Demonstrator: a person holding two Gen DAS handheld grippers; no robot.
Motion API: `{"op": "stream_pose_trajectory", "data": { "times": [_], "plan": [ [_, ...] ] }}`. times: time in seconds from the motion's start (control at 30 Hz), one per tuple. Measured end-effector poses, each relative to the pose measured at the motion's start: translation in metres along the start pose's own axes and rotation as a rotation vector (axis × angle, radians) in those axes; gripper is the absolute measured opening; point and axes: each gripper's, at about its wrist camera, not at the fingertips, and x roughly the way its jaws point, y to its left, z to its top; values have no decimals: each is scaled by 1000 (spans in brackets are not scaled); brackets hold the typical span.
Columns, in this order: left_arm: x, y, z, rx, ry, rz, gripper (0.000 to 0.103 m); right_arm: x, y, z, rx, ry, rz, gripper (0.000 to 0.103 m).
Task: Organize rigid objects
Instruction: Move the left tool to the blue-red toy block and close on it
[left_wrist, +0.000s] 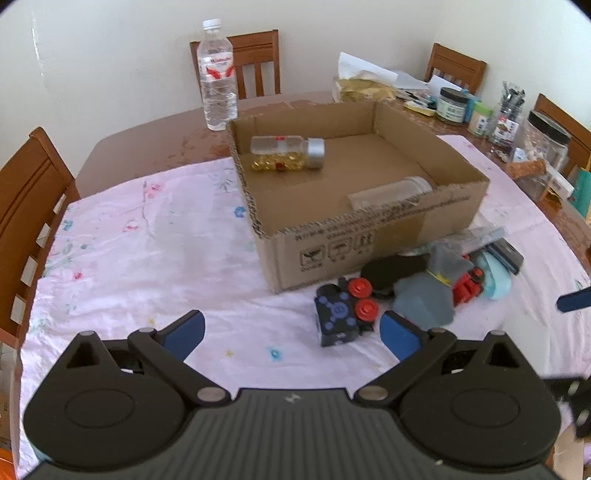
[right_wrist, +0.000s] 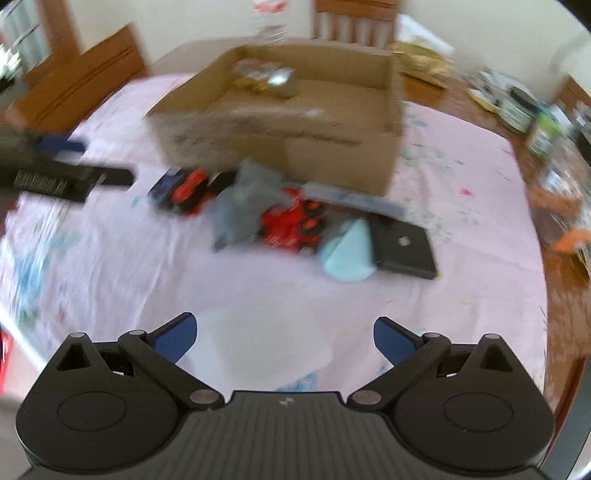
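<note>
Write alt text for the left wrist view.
The open, empty left gripper hovers over a pink cloth, facing a cardboard box holding two bottles lying down. Toys and small items are piled before the box.

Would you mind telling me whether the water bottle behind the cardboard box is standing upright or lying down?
Upright. The water bottle stands on the table behind the cardboard box, white cap on top.

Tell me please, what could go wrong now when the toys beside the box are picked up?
1. The pile is tangled: the black toy with red wheels touches the grey piece, so grasping one may drag the other.
2. The clear jar lies on its side in the cardboard box; dropped toys could hit it.
3. The right wrist view is blurred, so aiming may be poor.
</note>
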Motion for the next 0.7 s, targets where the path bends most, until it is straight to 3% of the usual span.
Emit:
{"op": "stream_pose_trajectory", "data": {
  "times": [0.17, 0.43, 0.57, 0.7],
  "plan": [
    [3, -5, -8, -11, 27, 2, 101, 20, 12, -11, -87, 51, 7, 103],
    [16, -8, -14, -26, 59, 13, 101, 40, -1, -1, -12, 30, -49, 103],
    [29, -13, -9, 32, 59, 11, 101, 46, -3, -5, -2, 39, -41, 103],
    [44, -14, -5, 62, 79, -79, 101, 47, -2, -5, 6, 26, -47, 103]
  ]
}}
